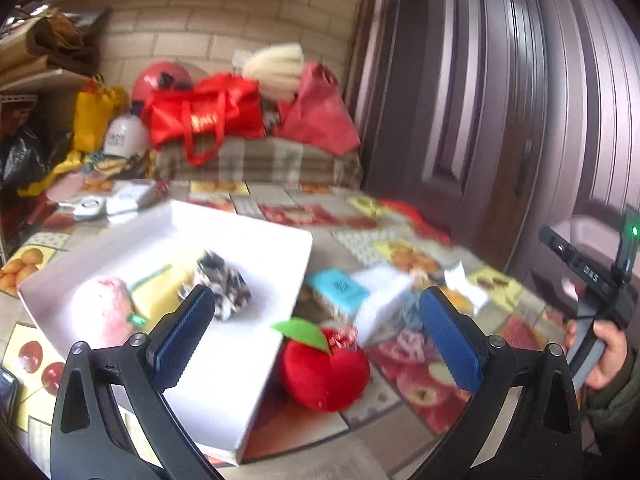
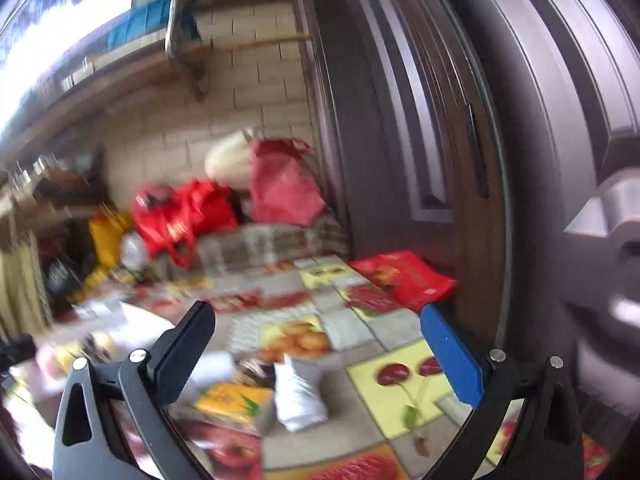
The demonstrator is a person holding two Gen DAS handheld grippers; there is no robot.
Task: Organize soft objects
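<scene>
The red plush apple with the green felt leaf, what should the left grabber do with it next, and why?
Probably ease the left gripper down around the red plush apple with the green felt leaf and close. Its jaws stand open and empty, the apple lies on the fruit-print tablecloth beside the white cardboard box, where other soft toys already lie.

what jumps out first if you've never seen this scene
A plump red plush apple with a green felt leaf lies on the fruit-print tablecloth, just outside the shallow white cardboard box. Inside the box sit a pink plush toy and a black-and-white fuzzy scrunchie. The left gripper hangs open above them.
</scene>
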